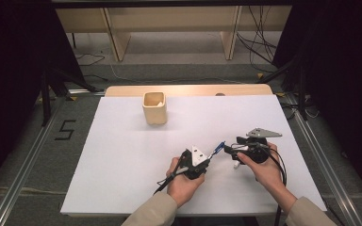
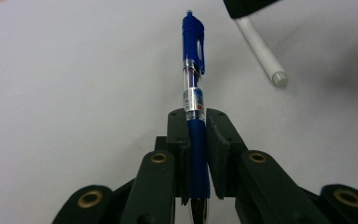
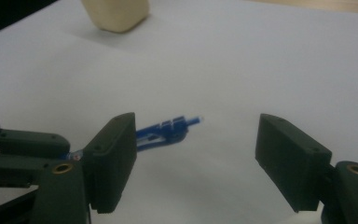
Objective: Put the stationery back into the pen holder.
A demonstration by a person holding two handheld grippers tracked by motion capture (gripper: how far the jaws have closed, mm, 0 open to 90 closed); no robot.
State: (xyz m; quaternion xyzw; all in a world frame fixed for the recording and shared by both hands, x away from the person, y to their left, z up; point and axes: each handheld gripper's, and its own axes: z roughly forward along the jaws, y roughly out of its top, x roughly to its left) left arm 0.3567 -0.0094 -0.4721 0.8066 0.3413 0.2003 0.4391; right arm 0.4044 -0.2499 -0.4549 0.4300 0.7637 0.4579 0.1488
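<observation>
A blue click pen (image 2: 193, 79) is clamped lengthwise between the jaws of my left gripper (image 2: 196, 114), and its clip end sticks out ahead over the white table. In the high view the left gripper (image 1: 202, 164) sits near the table's front centre, with the pen (image 1: 217, 149) pointing up and right toward my right gripper (image 1: 231, 151). The right gripper (image 3: 196, 140) stands open with its jaws wide apart. The pen's clip end (image 3: 168, 130) reaches into the gap beside the left jaw, and neither pad touches it.
A cream square cup (image 1: 154, 108) stands upright at the back of the white tabletop (image 1: 122, 155); its base shows in the right gripper view (image 3: 116, 14). A white rod (image 2: 263, 53) pokes out under the right gripper. Dark floor and cables surround the table.
</observation>
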